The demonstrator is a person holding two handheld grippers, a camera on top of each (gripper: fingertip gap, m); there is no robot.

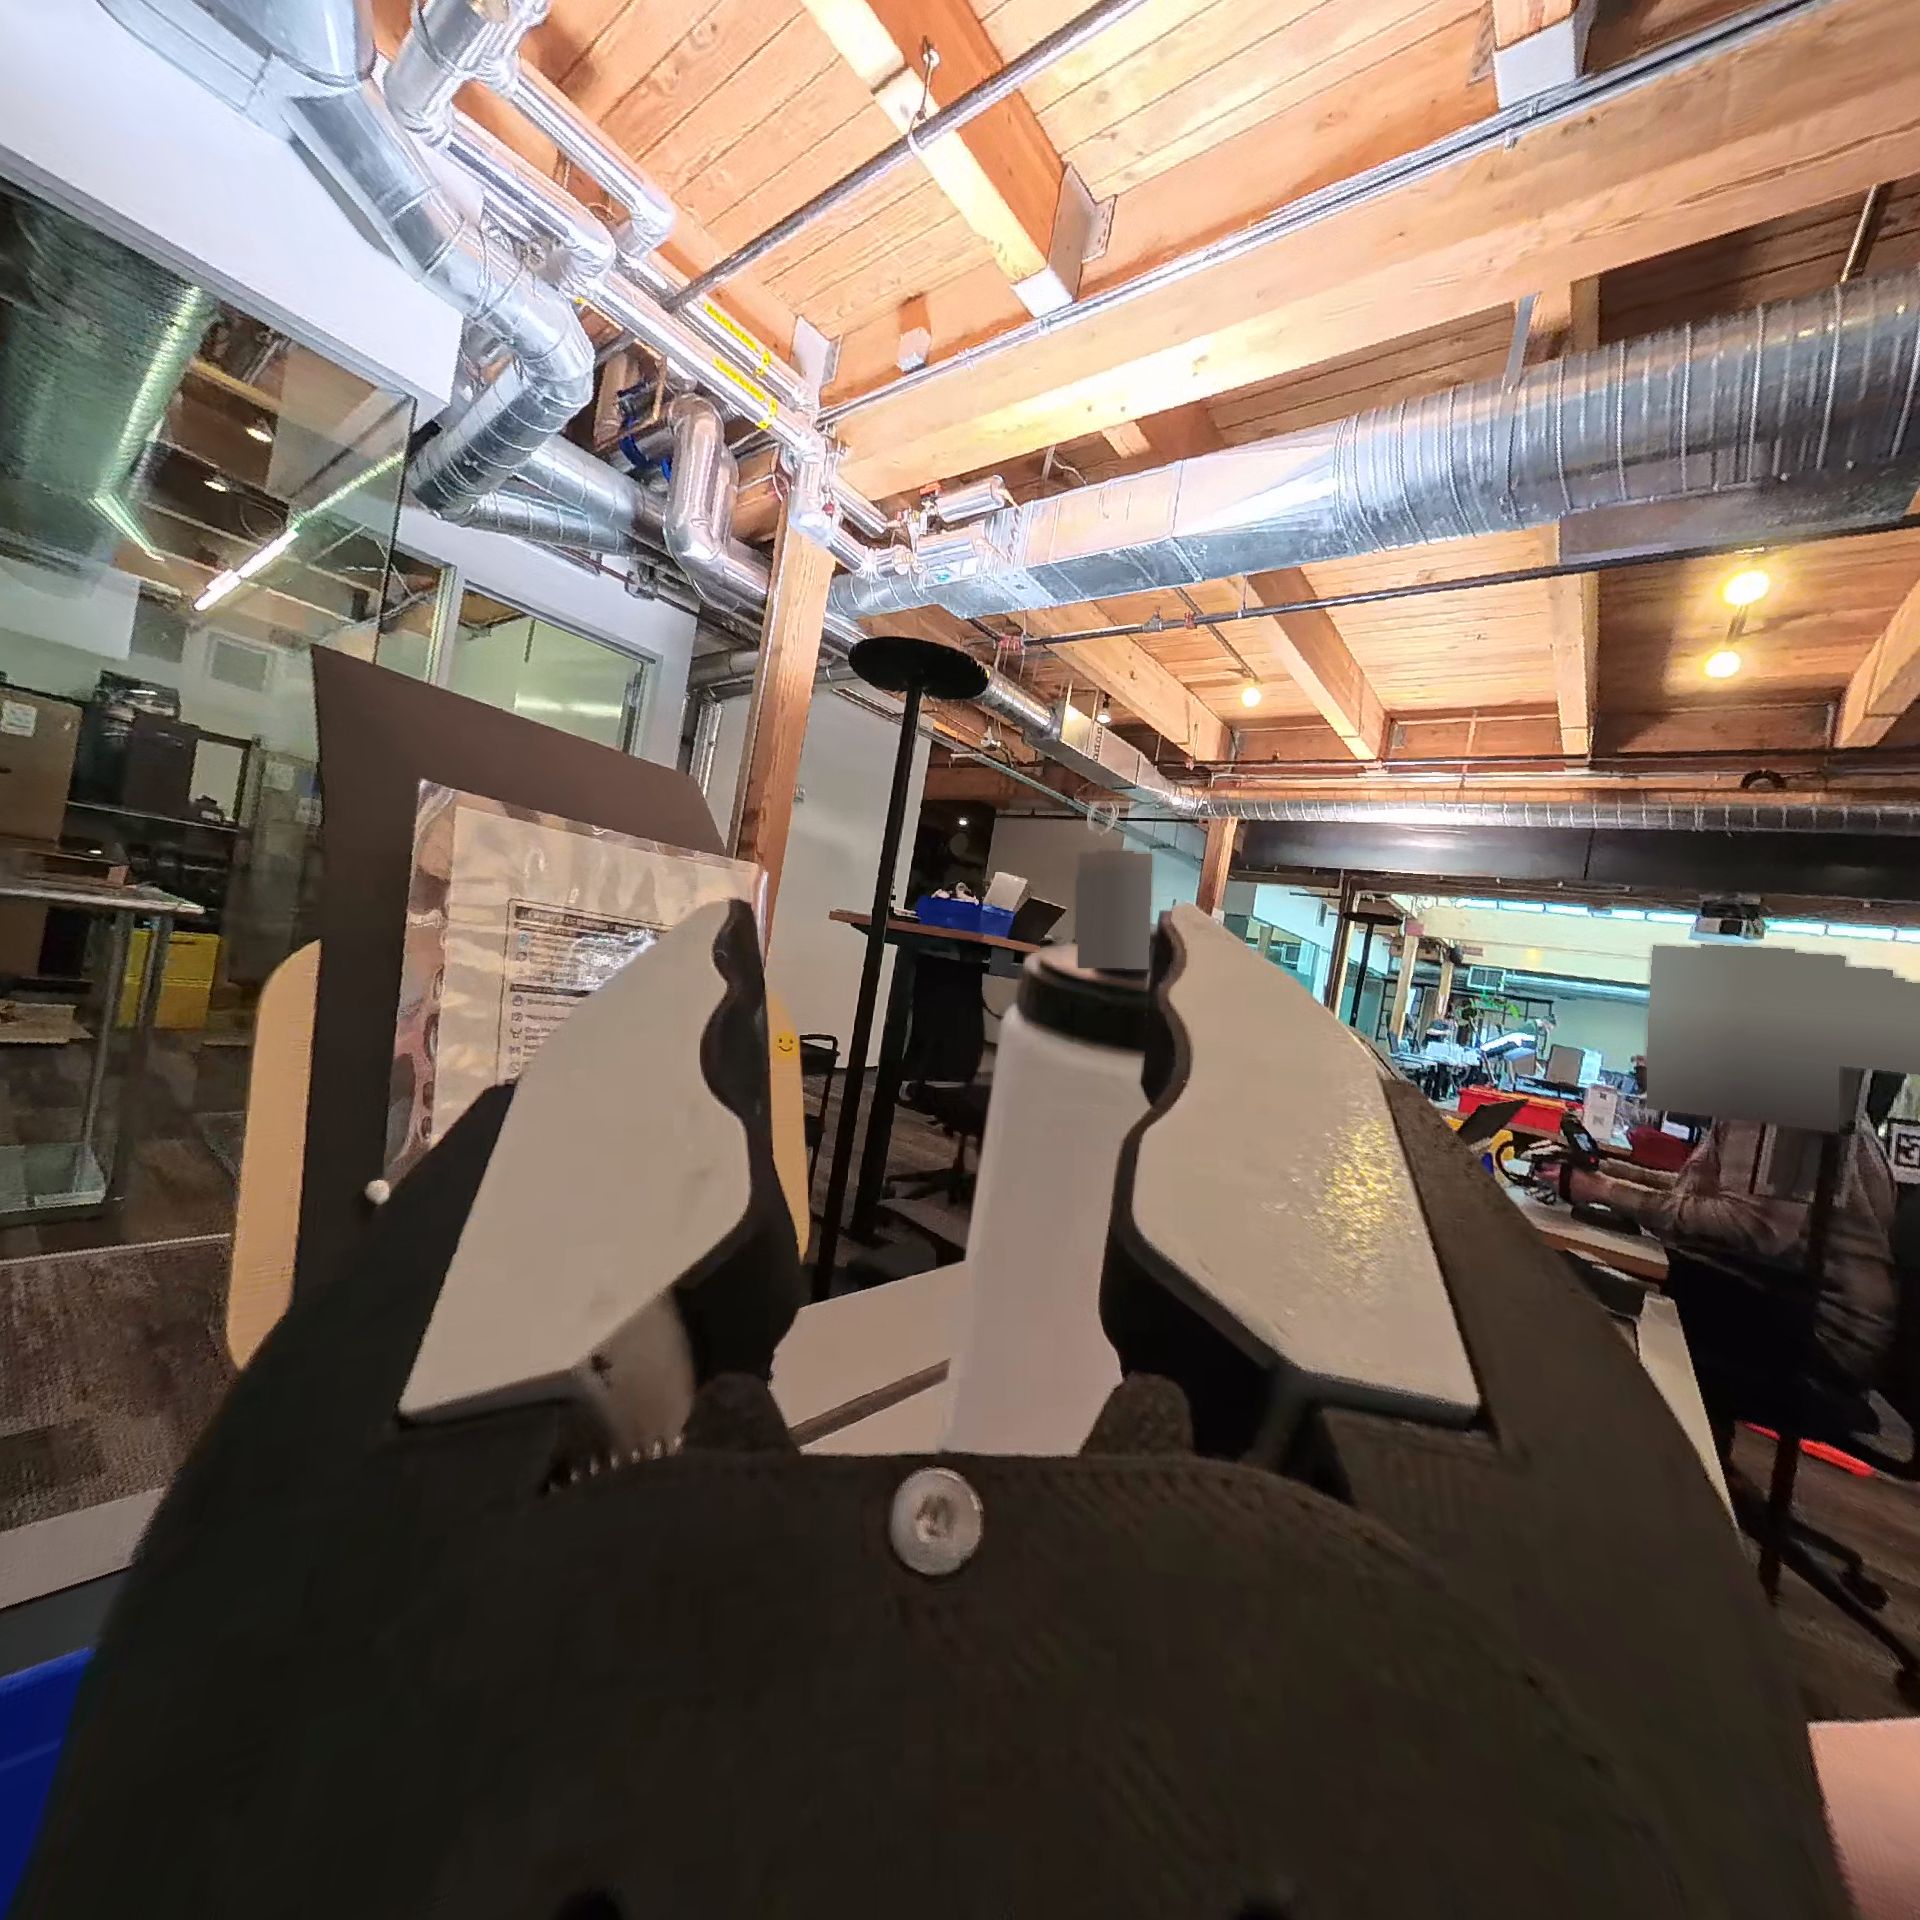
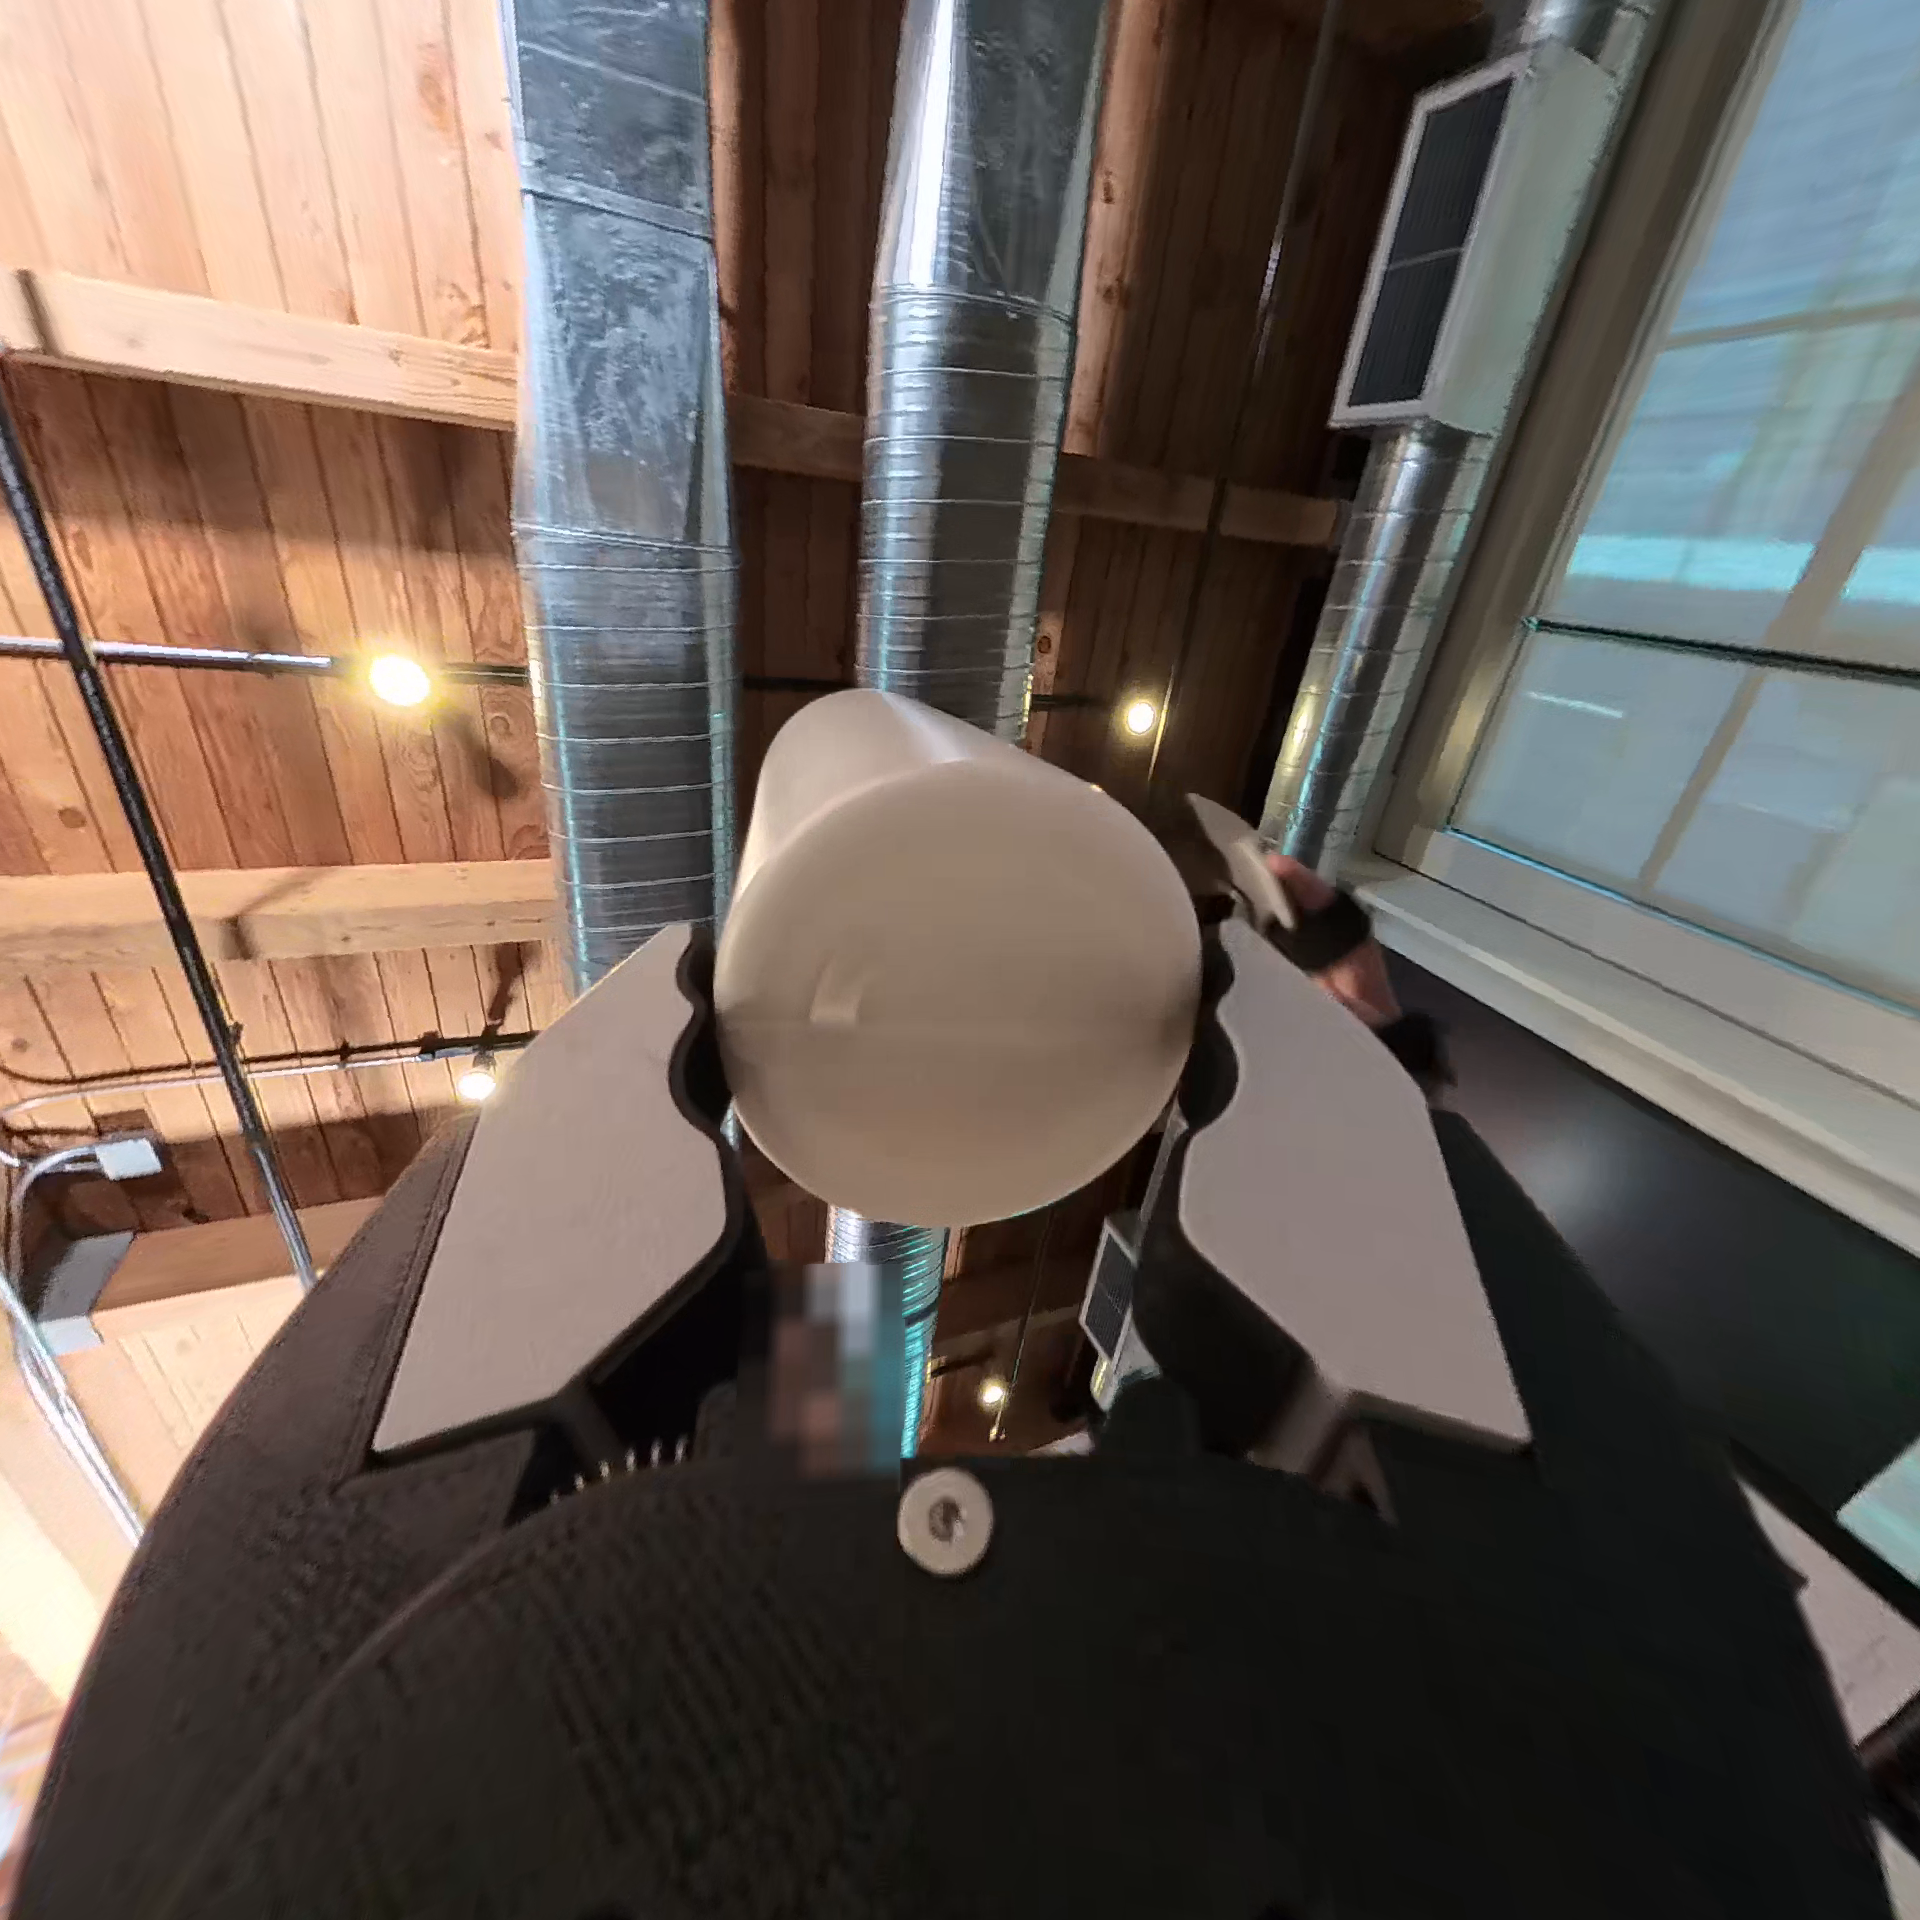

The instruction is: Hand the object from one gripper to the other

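The object is a white bottle (image 1: 1039, 1195) with a black cap (image 1: 1091, 997). In the left wrist view it stands between the fingers of my left gripper (image 1: 956, 935). It leans on the right finger near the cap, with a wide gap to the left finger, so that gripper is open. In the right wrist view I see the bottle's round base (image 2: 956, 997) end-on. My right gripper (image 2: 951, 966) is shut on it, both fingers against its sides. A finger of the other gripper (image 2: 1252, 873) and a gloved hand (image 2: 1330, 935) show behind the bottle.
Both cameras point up at a wooden ceiling with metal ducts (image 2: 613, 520). A plastic-wrapped package (image 1: 540, 935) stands close on the left. A black floor lamp (image 1: 904, 831) and a desk (image 1: 935, 925) lie ahead. A seated person (image 1: 1766, 1195) is at right. Windows (image 2: 1714, 623) are beside the right gripper. Tip to tip, the grippers are about 25 cm apart.
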